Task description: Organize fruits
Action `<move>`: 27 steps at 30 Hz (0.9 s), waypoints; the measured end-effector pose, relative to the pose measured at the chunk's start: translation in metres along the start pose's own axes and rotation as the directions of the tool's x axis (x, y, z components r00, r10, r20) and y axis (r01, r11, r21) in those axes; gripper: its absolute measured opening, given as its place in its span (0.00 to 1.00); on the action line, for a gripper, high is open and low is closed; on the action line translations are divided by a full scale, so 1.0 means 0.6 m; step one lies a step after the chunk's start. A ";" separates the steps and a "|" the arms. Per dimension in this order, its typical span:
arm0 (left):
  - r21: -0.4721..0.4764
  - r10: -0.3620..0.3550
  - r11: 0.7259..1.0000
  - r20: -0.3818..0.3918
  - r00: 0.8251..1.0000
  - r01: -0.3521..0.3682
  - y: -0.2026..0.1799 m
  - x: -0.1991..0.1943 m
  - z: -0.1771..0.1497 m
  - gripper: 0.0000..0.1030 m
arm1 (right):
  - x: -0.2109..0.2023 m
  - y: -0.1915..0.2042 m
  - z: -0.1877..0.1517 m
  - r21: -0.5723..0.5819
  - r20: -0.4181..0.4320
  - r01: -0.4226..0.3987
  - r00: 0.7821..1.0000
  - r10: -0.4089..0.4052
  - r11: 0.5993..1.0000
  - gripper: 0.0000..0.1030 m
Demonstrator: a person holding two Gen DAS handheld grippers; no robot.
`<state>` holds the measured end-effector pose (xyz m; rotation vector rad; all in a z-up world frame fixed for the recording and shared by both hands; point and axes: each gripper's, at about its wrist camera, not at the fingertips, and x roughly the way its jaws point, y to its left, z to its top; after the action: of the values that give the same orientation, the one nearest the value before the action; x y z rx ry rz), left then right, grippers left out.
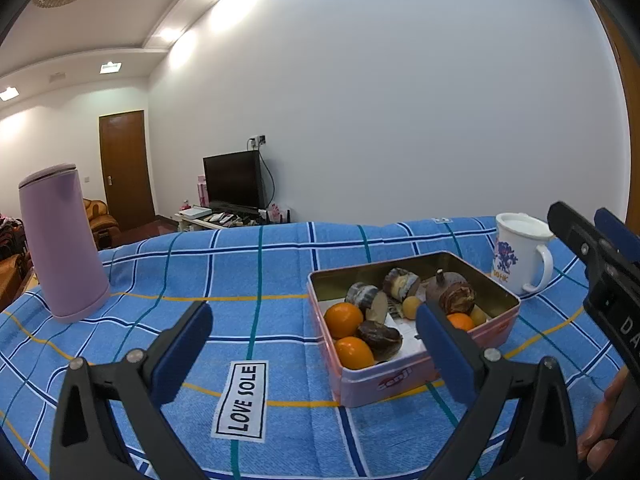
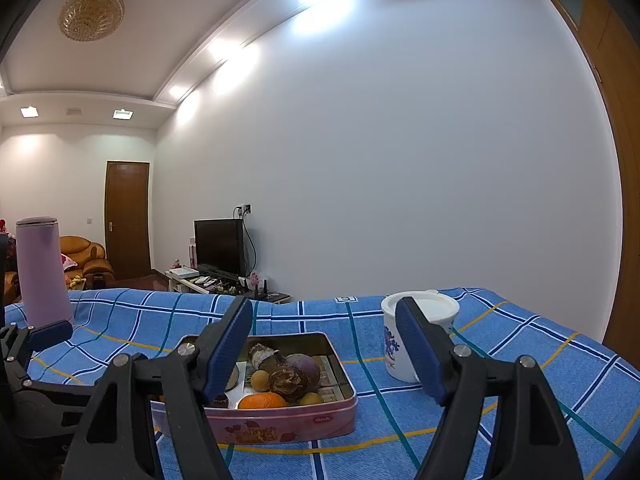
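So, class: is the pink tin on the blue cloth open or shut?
Open. The pink tin has no lid on it, and the oranges and other fruit lying inside show from above.

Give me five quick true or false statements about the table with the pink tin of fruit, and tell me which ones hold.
1. The pink rectangular metal tin has no lid on and holds fruit. True.
2. The tall lilac plastic flask lies on its side. False: it stands upright on the blue checked tablecloth.
3. The white ceramic mug with a blue print stands outside the tin, beyond its far right corner. True.
4. The right gripper is clamped on an orange. False: its jaws stand open with nothing between them.
5. The left gripper holds the mug. False: its jaws are open and empty; the oranges lie in the tin.
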<state>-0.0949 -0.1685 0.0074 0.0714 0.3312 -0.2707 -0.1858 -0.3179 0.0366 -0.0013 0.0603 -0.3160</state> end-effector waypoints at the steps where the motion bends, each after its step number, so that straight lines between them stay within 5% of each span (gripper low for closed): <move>1: -0.001 0.000 1.000 0.000 1.000 0.000 0.000 0.000 0.000 1.00 | 0.000 0.000 0.000 0.000 0.000 0.000 1.000 0.000 1.000 0.73; 27: -0.002 0.010 1.000 -0.004 1.000 -0.010 0.001 0.000 -0.001 1.00 | 0.000 0.000 0.001 0.000 -0.003 0.000 1.000 0.000 1.000 0.73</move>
<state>-0.0946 -0.1677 0.0070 0.0716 0.3349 -0.2602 -0.1858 -0.3180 0.0371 -0.0013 0.0633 -0.3156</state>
